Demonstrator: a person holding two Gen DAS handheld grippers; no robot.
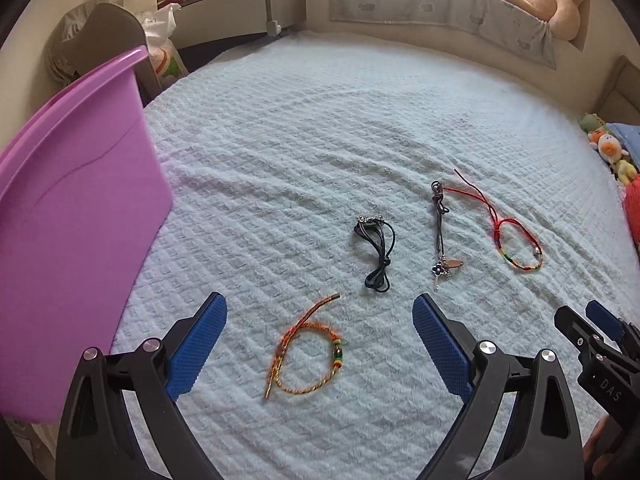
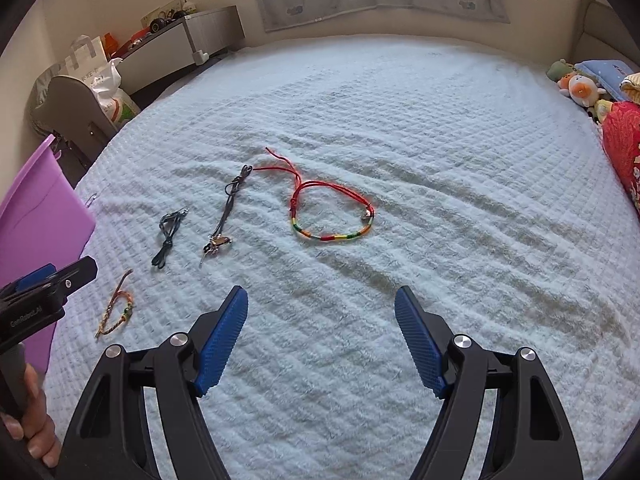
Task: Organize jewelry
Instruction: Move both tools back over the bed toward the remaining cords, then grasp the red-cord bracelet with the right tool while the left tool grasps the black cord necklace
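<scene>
Several pieces of jewelry lie in a row on a pale quilted bedspread (image 1: 320,120). An orange braided bracelet (image 1: 308,354) lies between the open blue pads of my left gripper (image 1: 320,312), just below its tips. Beyond it are a black cord necklace (image 1: 376,252), a dark cord with metal charms (image 1: 442,236) and a red string bracelet with a striped band (image 1: 516,240). In the right wrist view my right gripper (image 2: 322,300) stands open and empty over bare bedspread, the red bracelet (image 2: 332,216) ahead of it. The orange bracelet (image 2: 116,312) sits far left there.
A purple plastic bin (image 1: 76,216) stands at the bed's left edge. Plush toys (image 2: 580,88) and a red cushion (image 2: 624,148) line the right side. A grey drawer unit (image 2: 180,44) and bags stand past the far left corner. A hand (image 2: 36,420) holds the left gripper's handle.
</scene>
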